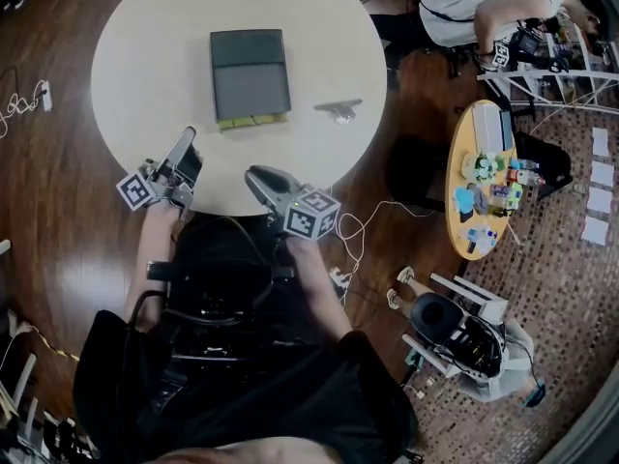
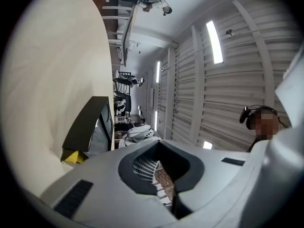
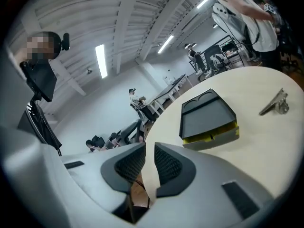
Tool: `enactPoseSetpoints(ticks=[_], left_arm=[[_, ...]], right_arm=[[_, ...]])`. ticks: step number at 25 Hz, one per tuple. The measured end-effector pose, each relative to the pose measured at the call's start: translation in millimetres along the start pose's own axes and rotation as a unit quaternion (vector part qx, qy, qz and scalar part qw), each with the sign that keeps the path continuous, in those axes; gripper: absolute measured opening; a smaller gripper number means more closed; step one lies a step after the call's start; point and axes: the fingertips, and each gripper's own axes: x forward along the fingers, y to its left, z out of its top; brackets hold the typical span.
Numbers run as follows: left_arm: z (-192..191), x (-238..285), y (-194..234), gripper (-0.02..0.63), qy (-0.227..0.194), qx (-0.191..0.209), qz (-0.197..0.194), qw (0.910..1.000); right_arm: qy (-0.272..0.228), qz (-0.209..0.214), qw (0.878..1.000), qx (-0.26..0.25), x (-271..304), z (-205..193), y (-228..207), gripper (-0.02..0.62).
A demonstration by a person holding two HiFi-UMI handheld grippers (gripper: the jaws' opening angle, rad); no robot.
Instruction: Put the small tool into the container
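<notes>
Two grippers are held out ahead of the person, at the near rim of the round surface, with both forearms reaching forward from a dark-clothed body.

The left gripper is at the near-left rim and is rolled well onto its side. In the left gripper view the cream top stands like a wall on the left, and the gripper aims slightly upward at ribbed white panelling with strip lights. Its jaws look to meet at the tips, leaving a hollow ringed by dark rubbery pads, one of which shows a fine grid texture. Nothing is in that hollow.

The right gripper is over the near edge closer to the middle, tipped a little down toward the top. Its jaws stand a narrow slit apart, two grid-textured faces opposite each other with nothing between them. Both gripper bodies are smooth pale grey plastic, and each carries a cube with black-and-white square markers.

The small tool lies flat on the surface to the right of the container, outside it and apart from it, and well apart from both grippers. It is a slim, shiny metal piece, rather like a clip, with a rounded part at one end.

The container is a flat rectangular box near the middle of the surface. Its top is matte dark grey with a shallow step across the far end, its base is paler grey, and a strip of yellow shows along the near edge.
</notes>
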Motion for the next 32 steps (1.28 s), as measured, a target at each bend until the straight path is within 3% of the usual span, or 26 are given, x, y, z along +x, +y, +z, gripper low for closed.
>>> enactPoseSetpoints(ticks=[8, 16, 20, 25, 32], left_arm=[[2, 13, 14, -0.011, 0.016, 0.062, 0.052, 0.9966], [-20, 46, 31, -0.009, 0.087, 0.122, 0.096, 0.984], [-28, 68, 55, -0.009, 0.135, 0.155, 0.121, 0.9711], [-8, 81, 86, -0.009, 0.175, 0.182, 0.142, 0.9572], [-28, 106, 125, -0.009, 0.268, 0.239, 0.216, 0.908]], right_arm=[[0.022, 0.03, 0.999, -0.031, 14, 9, -20, 0.063], [0.07, -0.011, 0.986, -0.151, 30, 26, -71, 0.079], [0.121, -0.026, 0.966, -0.229, 35, 13, -99, 0.151], [0.175, -0.022, 0.93, -0.322, 68, -2, -104, 0.164], [0.235, 0.003, 0.873, -0.427, 82, -23, -122, 0.165]])
